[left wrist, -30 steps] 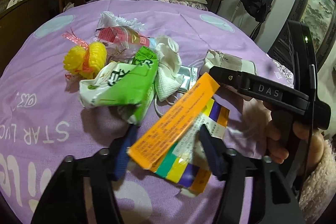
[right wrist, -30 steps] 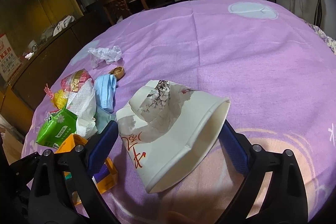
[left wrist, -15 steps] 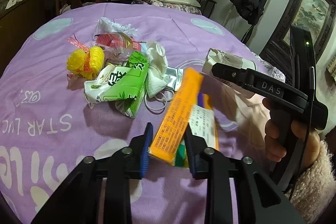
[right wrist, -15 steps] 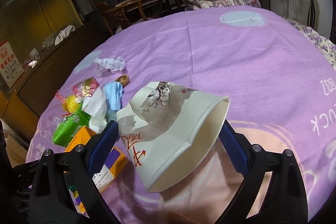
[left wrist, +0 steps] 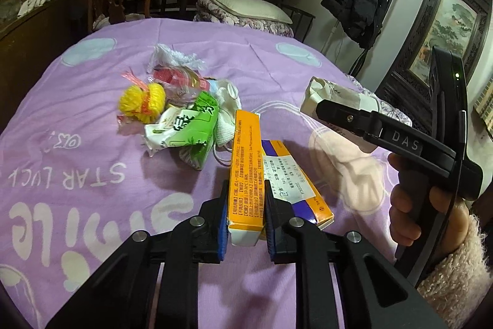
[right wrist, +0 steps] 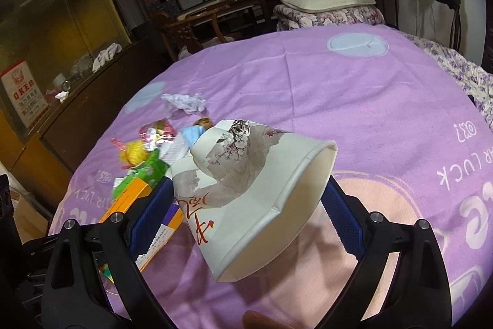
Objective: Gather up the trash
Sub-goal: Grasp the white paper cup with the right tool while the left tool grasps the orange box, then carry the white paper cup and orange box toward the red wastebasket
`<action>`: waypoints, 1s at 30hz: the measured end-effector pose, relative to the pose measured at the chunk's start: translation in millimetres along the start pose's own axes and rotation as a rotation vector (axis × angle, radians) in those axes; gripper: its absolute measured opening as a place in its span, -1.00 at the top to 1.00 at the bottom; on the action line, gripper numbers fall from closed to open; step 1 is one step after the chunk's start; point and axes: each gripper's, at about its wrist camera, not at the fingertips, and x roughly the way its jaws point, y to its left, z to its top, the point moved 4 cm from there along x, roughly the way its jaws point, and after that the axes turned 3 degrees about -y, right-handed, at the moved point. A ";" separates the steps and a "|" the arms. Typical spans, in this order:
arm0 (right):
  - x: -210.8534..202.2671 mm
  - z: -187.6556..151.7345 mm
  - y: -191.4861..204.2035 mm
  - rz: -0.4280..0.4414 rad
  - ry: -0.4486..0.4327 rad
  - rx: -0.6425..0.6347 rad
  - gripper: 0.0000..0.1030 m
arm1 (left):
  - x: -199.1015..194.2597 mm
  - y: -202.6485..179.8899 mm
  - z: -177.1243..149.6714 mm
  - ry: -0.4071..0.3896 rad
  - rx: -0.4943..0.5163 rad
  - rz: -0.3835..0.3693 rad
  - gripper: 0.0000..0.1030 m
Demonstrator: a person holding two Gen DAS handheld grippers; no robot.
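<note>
My left gripper [left wrist: 246,216] is closing on the orange box [left wrist: 245,174], pads pressed on its two long faces; the box's long axis runs straight away from me, in line with the fingers. My right gripper [right wrist: 246,205] grips the crushed paper cup [right wrist: 255,190], mouth turned right and toward me.

No bin shows in either view, so I cannot tell which way to carry them. The remaining trash lies far-left of the left gripper, the nearer one: green packet [left wrist: 188,128], yellow ball [left wrist: 141,102], white mask [left wrist: 226,113], crumpled tissue [right wrist: 185,102] beyond. A second flat box [left wrist: 295,184] lies just right of the held one, likely to snag as I lift.
</note>
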 end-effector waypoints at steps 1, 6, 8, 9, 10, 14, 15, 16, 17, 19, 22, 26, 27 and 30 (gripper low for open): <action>-1.8 0.1 3.3 0.002 -0.001 -0.003 -0.77 | -4.4 0.7 -0.6 -0.005 -0.002 0.003 0.62; -14.1 -0.2 18.7 0.017 -0.011 -0.024 -0.77 | -25.2 5.2 -2.6 -0.031 -0.012 0.021 0.62; -18.5 -1.5 26.2 0.026 -0.012 -0.034 -0.77 | -31.7 7.1 -3.7 -0.039 -0.017 0.028 0.62; -21.3 -2.0 31.5 0.034 -0.013 -0.042 -0.77 | -36.7 8.4 -5.0 -0.045 -0.023 0.034 0.62; -23.4 -3.0 34.5 0.038 -0.014 -0.046 -0.77 | -41.3 10.0 -6.4 -0.050 -0.028 0.039 0.62; -31.7 -4.7 52.3 0.061 -0.016 -0.073 -0.77 | -58.4 17.3 -10.9 -0.069 -0.052 0.056 0.62; -34.2 -5.4 57.9 0.068 -0.018 -0.083 -0.77 | -64.1 19.6 -12.5 -0.076 -0.057 0.063 0.62; -36.1 -6.4 64.4 0.075 -0.019 -0.092 -0.77 | -69.2 21.8 -13.4 -0.083 -0.061 0.070 0.62; -38.2 -6.9 69.2 0.083 -0.020 -0.100 -0.77 | -74.3 24.1 -14.3 -0.089 -0.067 0.076 0.62; -41.6 -8.4 83.2 0.104 -0.021 -0.120 -0.77 | -87.2 31.0 -17.7 -0.104 -0.083 0.089 0.62; -46.8 -12.4 103.2 0.137 -0.019 -0.147 -0.77 | -106.2 42.5 -24.1 -0.126 -0.112 0.119 0.62; -52.0 -18.4 132.8 0.188 -0.014 -0.188 -0.77 | -135.3 60.4 -33.6 -0.155 -0.159 0.161 0.62; -53.2 -20.3 141.3 0.205 -0.011 -0.197 -0.77 | -144.1 65.8 -35.9 -0.165 -0.170 0.177 0.62; -57.3 -25.8 166.4 0.247 -0.006 -0.229 -0.77 | -168.9 79.3 -42.1 -0.196 -0.203 0.223 0.62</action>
